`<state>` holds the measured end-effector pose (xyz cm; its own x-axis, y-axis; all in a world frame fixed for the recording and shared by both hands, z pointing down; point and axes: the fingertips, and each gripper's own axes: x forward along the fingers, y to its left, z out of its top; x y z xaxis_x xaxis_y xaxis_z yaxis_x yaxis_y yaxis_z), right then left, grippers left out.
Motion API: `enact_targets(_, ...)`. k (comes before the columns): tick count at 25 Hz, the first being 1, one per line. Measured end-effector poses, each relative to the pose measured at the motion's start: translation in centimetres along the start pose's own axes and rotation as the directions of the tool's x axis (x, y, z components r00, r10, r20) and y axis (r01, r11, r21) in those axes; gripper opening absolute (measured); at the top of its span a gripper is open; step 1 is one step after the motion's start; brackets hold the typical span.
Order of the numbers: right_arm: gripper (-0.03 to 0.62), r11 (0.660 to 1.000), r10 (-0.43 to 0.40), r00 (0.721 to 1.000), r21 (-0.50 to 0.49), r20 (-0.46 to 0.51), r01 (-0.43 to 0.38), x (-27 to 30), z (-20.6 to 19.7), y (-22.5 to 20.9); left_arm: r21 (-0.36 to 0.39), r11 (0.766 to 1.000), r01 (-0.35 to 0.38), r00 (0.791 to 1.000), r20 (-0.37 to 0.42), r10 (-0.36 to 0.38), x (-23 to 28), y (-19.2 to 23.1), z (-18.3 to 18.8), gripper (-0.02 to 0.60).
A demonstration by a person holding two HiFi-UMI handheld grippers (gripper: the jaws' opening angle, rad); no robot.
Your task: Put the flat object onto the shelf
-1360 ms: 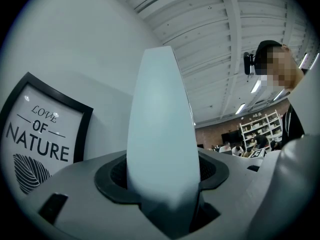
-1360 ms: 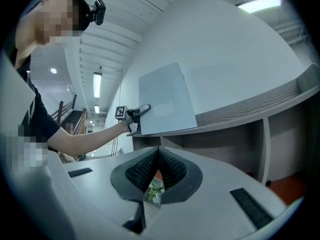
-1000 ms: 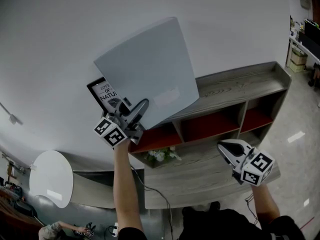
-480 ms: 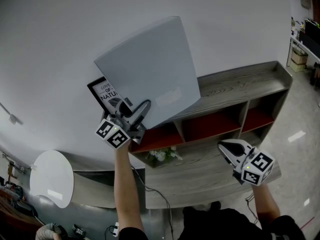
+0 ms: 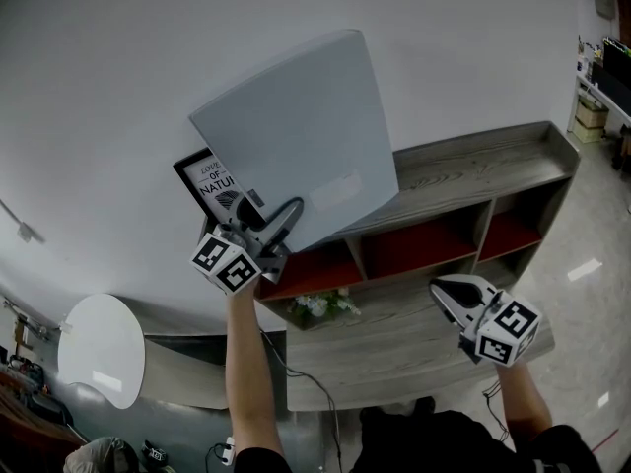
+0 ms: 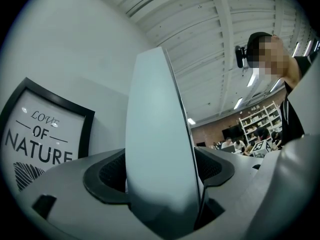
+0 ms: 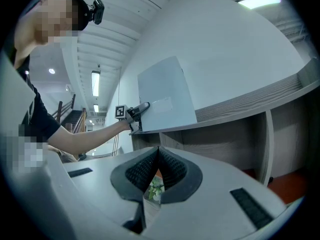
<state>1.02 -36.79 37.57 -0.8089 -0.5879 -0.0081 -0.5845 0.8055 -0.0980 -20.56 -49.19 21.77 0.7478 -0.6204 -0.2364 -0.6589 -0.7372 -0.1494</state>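
Note:
The flat object is a large pale grey panel (image 5: 296,141). It stands upright on the top board of the wooden shelf (image 5: 473,170) and leans back toward the white wall. My left gripper (image 5: 271,227) is at the panel's lower left corner. Its jaws have just been opening and now stand open, with the panel's edge (image 6: 160,149) still between them and a gap showing at the right pad. My right gripper (image 5: 446,292) hangs lower right, in front of the shelf, shut on nothing. From there the panel (image 7: 165,96) shows on the shelf top (image 7: 250,101).
A black-framed picture (image 5: 209,185) stands on the shelf top just left of the panel, close beside my left gripper. White flowers (image 5: 320,305) sit on the lower shelf board. The compartments have red backs. A round white table (image 5: 99,353) stands below left.
The left gripper's jaws have spread wider around the panel's corner. The panel has shifted slightly right. The right gripper has not moved.

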Motion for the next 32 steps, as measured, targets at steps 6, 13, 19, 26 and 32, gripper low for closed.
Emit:
enact_targets(6, 0.012, 1.000, 0.000, 1.000, 0.001, -0.001, 0.000, 0.1, -0.1, 0.0, 0.003, 1.000, 0.000, 1.000, -0.013, 0.000, 0.0, -0.1, -0.3, 0.410)
enact_targets(13, 0.014, 1.000, 0.000, 1.000, 0.000, 0.001, 0.000, 0.2, 0.1, -0.1, 0.004, 1.000, 0.002, 1.000, -0.001, -0.002, -0.1, -0.3, 0.1, 0.425)
enact_targets(19, 0.014, 1.000, 0.010, 1.000, -0.001, 0.002, -0.010, 0.4, 0.2, 0.1, 0.013, 1.000, -0.016, 1.000, 0.007, 0.016, -0.6, -0.3, 0.6, 0.428)
enact_targets(26, 0.014, 1.000, 0.018, 1.000, 0.001, -0.004, -0.018, 0.4, 0.0, 0.2, 0.027, 0.998, -0.065, 0.998, 0.012, 0.065, -2.2, 0.1, 0.9, 0.430)
enact_targets(32, 0.014, 1.000, 0.030, 1.000, -0.003, -0.008, -0.030, 0.5, -0.1, 0.7, 0.033, 0.991, -0.130, 0.991, 0.048, 0.129, -4.3, 0.0, 1.3, 0.430)
